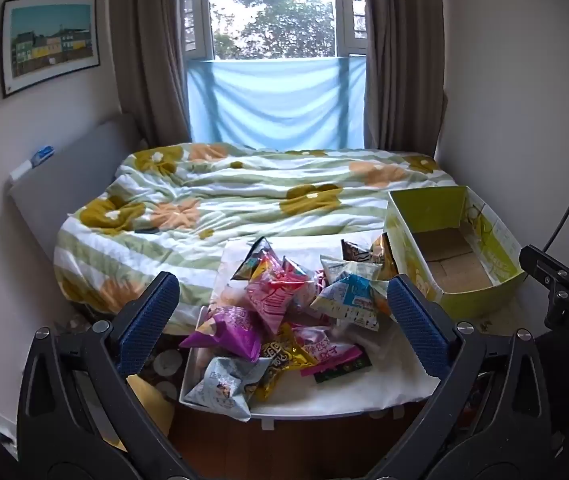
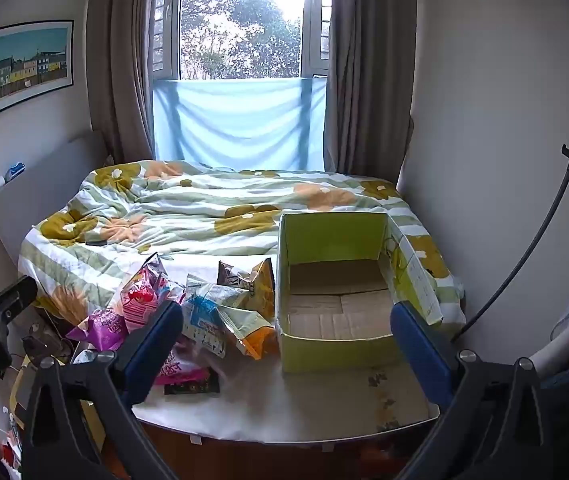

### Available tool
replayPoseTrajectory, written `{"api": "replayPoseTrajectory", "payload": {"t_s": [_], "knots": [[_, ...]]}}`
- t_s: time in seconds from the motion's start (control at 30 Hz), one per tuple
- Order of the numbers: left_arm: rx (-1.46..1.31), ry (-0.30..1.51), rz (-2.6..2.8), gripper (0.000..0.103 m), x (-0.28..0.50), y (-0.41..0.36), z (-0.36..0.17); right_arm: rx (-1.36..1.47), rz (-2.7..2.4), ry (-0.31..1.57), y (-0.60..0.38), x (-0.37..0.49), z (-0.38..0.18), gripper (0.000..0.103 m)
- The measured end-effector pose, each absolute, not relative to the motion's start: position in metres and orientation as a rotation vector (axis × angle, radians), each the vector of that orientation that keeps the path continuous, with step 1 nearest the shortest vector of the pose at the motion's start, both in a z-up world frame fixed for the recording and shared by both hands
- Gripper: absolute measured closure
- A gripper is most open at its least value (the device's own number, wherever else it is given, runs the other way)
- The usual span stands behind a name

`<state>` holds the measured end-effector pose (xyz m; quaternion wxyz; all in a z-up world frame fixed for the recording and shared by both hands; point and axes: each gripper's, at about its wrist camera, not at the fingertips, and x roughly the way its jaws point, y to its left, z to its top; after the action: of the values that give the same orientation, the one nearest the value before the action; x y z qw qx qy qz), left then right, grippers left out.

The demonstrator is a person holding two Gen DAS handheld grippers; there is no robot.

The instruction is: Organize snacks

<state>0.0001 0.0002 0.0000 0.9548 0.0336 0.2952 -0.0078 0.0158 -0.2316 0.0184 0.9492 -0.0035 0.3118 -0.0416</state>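
A pile of snack bags (image 1: pixel 284 312) lies on a white table (image 1: pixel 344 394) at the foot of the bed; it also shows in the right wrist view (image 2: pixel 204 312). Pink, purple, blue-white and yellow bags are in it. An open green cardboard box (image 1: pixel 456 248) stands empty to the right of the pile, and in the right wrist view (image 2: pixel 336 288). My left gripper (image 1: pixel 282 324) is open, above the near side of the pile. My right gripper (image 2: pixel 286 344) is open in front of the box, holding nothing.
A bed with a flowered quilt (image 1: pixel 244 200) lies behind the table, under a window with brown curtains. A grey headboard (image 1: pixel 64 188) is at the left. A black curved cable (image 2: pixel 532 248) hangs at the right wall. Clutter lies on the floor at the left (image 2: pixel 44 344).
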Motion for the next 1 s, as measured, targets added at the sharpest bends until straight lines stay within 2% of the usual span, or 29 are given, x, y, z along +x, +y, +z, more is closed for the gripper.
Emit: {"api": "replayPoseTrajectory", "payload": {"t_s": [1.0], "knots": [[0.067, 0.562, 0.009, 0.000, 0.0010, 0.0015, 0.0022, -0.001, -0.057, 0.625, -0.2288, 0.0203, 0.0178, 0.000]]}}
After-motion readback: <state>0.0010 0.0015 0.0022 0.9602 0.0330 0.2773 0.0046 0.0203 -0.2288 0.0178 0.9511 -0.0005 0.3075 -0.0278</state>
